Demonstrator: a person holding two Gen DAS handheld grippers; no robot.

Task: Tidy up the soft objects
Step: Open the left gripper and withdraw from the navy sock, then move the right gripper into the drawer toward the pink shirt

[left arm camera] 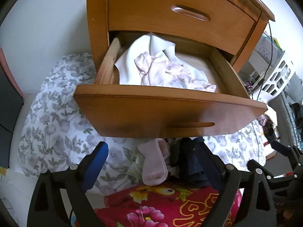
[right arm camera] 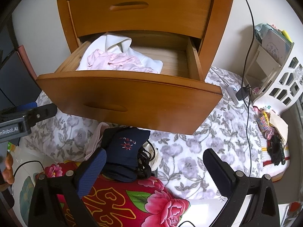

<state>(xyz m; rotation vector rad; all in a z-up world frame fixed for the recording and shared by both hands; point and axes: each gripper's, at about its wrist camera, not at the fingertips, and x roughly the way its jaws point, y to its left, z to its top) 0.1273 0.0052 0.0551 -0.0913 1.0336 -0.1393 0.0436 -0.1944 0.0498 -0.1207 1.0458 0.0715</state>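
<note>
The lower drawer (left arm camera: 170, 111) of a wooden nightstand (right arm camera: 144, 13) stands pulled out above a bed covered by a grey floral quilt (right arm camera: 198, 145). Inside the drawer, towards its left side, lies a white garment (left arm camera: 151, 56) with a crumpled pale pink garment (left arm camera: 170, 75) on top of it; the right part of the drawer floor is bare wood.

Below the drawer front, a small heap of soft things rests on a red floral blanket (right arm camera: 132, 198): a navy cloth item with a small sun logo (right arm camera: 126, 147), a pale pink sock (left arm camera: 154, 166) beside it, and a tangle of black cord (right arm camera: 144, 162) against the navy item.

The left gripper (left arm camera: 153, 168) hangs over this heap with its jaws spread wide and gripping nothing; the pink sock and the navy cloth lie loose between its blue pads. The right gripper (right arm camera: 155, 172) is likewise spread apart and empty, its left pad just beside the navy item, its right pad over the quilt.
</note>
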